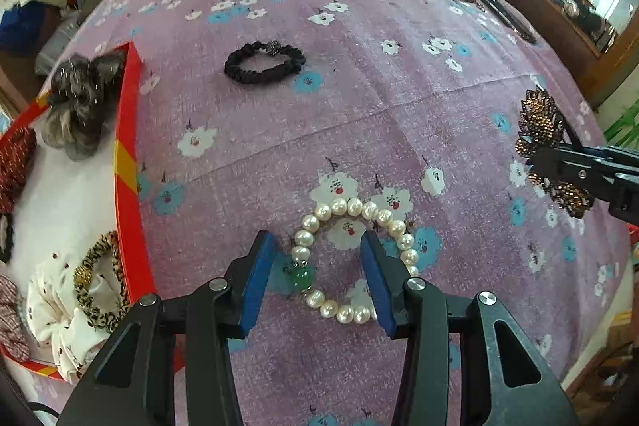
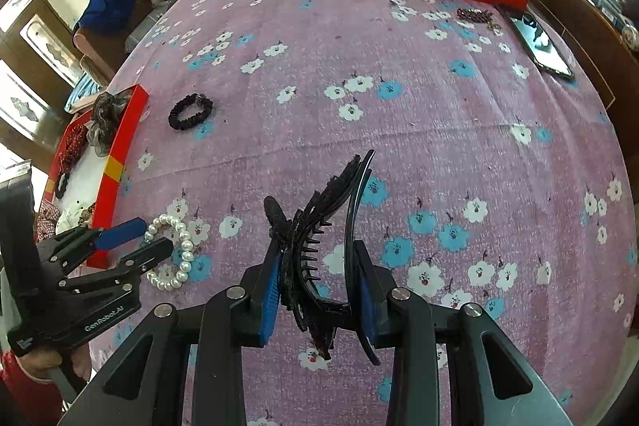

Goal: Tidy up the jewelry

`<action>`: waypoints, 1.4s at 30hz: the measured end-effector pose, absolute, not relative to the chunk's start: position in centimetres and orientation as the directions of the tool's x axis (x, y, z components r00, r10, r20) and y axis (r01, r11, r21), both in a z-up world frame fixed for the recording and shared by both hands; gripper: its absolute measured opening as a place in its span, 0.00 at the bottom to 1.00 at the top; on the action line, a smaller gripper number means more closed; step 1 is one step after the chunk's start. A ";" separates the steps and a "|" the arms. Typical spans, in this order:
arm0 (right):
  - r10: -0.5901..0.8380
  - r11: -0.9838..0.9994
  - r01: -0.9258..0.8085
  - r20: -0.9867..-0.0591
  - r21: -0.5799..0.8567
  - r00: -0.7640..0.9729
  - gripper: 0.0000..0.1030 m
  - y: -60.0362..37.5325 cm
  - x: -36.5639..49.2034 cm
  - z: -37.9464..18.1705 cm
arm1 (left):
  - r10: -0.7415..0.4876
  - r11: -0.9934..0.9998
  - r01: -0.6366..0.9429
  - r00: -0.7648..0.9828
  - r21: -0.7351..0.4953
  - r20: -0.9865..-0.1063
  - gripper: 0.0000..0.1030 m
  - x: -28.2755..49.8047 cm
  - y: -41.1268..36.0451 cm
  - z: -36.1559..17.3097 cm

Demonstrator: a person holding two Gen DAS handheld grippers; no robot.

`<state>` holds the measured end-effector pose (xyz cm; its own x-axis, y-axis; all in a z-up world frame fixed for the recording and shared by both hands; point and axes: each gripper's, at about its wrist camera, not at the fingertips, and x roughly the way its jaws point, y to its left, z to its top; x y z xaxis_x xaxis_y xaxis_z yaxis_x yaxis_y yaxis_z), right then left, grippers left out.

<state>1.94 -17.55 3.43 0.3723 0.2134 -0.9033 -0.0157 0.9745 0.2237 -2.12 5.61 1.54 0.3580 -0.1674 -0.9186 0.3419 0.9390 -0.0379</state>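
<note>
Left gripper (image 1: 317, 246) points steeply down, jaws partly open and straddling one side of the pearl bracelet (image 1: 351, 258), blue pads clear of the beads on either side. Right gripper (image 2: 317, 266) tilts steeply downward too, jaws clamped on a black hair claw clip (image 2: 319, 242), its teeth sticking out ahead of the fingertips. A hand (image 2: 48, 362) in a red sleeve grips the left handle.

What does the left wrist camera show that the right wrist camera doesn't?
Only the left wrist view shows the bracelet's green bead and the leopard-print scrunchie in the red tray.

Only the right wrist view shows the phone and the hair claw's black teeth.

Both show the pearl bracelet, the black scrunchie, and the left gripper open around the bracelet.
</note>
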 end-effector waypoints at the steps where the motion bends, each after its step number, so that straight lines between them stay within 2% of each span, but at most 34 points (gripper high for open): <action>1: 0.215 0.974 -0.011 -0.903 0.228 0.371 0.35 -17.7 1.9 3.3 | -0.159 0.940 0.341 0.367 -0.027 -0.916 0.26 -2.1 5.4 1.6; 2: 0.217 0.973 -0.006 -0.903 0.232 0.370 0.35 -17.9 1.9 3.2 | -0.150 0.941 0.339 0.371 -0.016 -0.917 0.09 -2.1 5.3 1.6; 8: 0.229 0.969 -0.002 -0.898 0.246 0.375 0.35 -18.4 2.1 3.2 | -0.206 0.946 0.312 0.358 -0.091 -0.911 0.09 -1.9 5.5 3.1; 16: 0.261 0.963 -0.041 -0.881 0.266 0.394 0.35 -16.8 3.1 4.3 | -0.327 0.938 0.252 0.416 -0.238 -0.849 0.09 -2.9 9.9 8.9; 27: 0.318 0.948 -0.127 -0.866 0.291 0.385 0.35 -11.5 4.1 5.0 | -0.276 0.955 0.053 0.523 -0.293 -0.806 0.09 -3.8 20.9 13.8; 33: 0.336 0.941 -0.171 -0.865 0.291 0.373 0.35 -8.4 4.5 5.4 | -0.191 0.968 -0.031 0.549 -0.248 -0.814 0.09 -4.7 25.6 14.0; 42: 0.361 0.929 -0.217 -0.861 0.299 0.359 0.35 -4.1 5.1 6.4 | -0.189 0.953 -0.090 0.566 -0.288 -0.803 0.09 -5.4 30.9 13.7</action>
<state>5.11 -4.12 6.38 0.3592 0.3609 -0.8606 -0.2173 0.9292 0.2990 -5.43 30.91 13.66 0.5657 -0.1894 -0.8025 -0.0896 0.9534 -0.2882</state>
